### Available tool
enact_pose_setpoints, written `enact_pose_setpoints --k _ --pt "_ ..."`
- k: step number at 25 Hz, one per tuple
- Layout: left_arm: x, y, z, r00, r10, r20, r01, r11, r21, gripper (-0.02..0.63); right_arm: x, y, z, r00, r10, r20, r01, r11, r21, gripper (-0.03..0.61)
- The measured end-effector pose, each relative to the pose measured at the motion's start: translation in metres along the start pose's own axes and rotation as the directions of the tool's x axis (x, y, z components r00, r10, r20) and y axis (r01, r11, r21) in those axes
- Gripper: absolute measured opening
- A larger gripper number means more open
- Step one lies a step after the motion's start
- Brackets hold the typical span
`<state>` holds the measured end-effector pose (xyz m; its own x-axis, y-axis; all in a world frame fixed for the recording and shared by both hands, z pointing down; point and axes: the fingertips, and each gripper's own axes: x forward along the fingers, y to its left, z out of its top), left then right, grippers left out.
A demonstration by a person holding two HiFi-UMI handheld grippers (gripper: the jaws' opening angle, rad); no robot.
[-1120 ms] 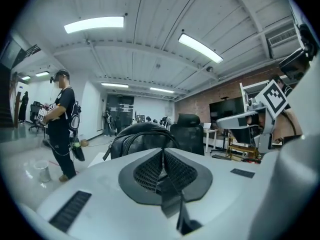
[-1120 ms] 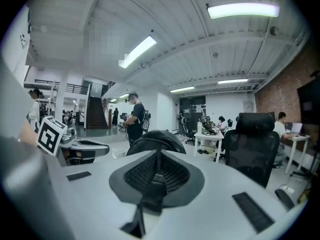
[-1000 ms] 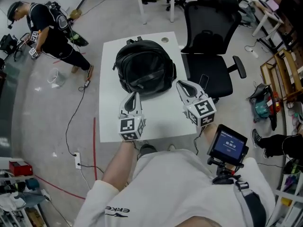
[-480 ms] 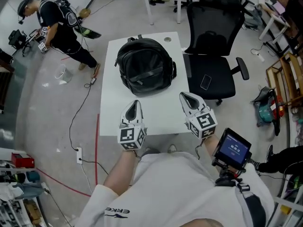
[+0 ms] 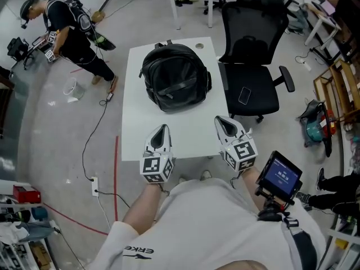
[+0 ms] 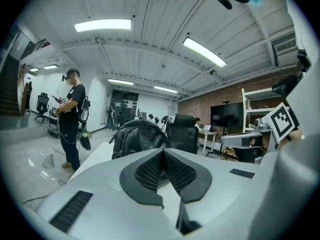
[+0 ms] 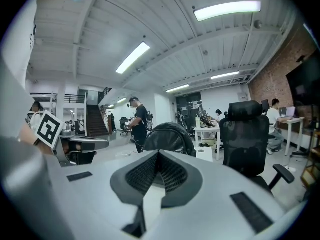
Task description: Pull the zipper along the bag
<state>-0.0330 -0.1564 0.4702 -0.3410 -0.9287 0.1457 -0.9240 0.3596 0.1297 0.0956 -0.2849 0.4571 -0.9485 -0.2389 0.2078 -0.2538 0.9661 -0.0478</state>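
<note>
A black backpack (image 5: pixel 175 77) lies on the far half of the white table (image 5: pixel 135 122), its straps and dark zipper lines facing up. Near the table's front edge, my left gripper (image 5: pixel 162 129) is shut with nothing in it, a short way from the bag. My right gripper (image 5: pixel 221 120) is also shut and empty, by the table's front right corner. In the left gripper view the backpack (image 6: pixel 139 139) rises beyond the closed left gripper (image 6: pixel 162 151). The right gripper view likewise has the backpack (image 7: pixel 170 136) behind the closed right gripper (image 7: pixel 157 154).
A black office chair (image 5: pixel 250 55) stands right of the table with a phone (image 5: pixel 243 96) on its seat. A person (image 5: pixel 67 32) stands at the far left near a white bucket (image 5: pixel 70 89). A cable (image 5: pixel 93 134) runs across the floor left of the table.
Both grippers have drawn back from the backpack's near side to the table's front edge. The backpack has stayed where it was.
</note>
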Motion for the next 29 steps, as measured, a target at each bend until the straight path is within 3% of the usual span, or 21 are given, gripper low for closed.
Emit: enact_pose_setpoints --k 29 --pt "-0.01 0.011 -0.01 0.999 -0.041 0.022 0.042 0.998 -0.042 0.003 0.006 0.044 0.003 1.0 0.001 0.005 -0.001 0.999 -0.052 0.003"
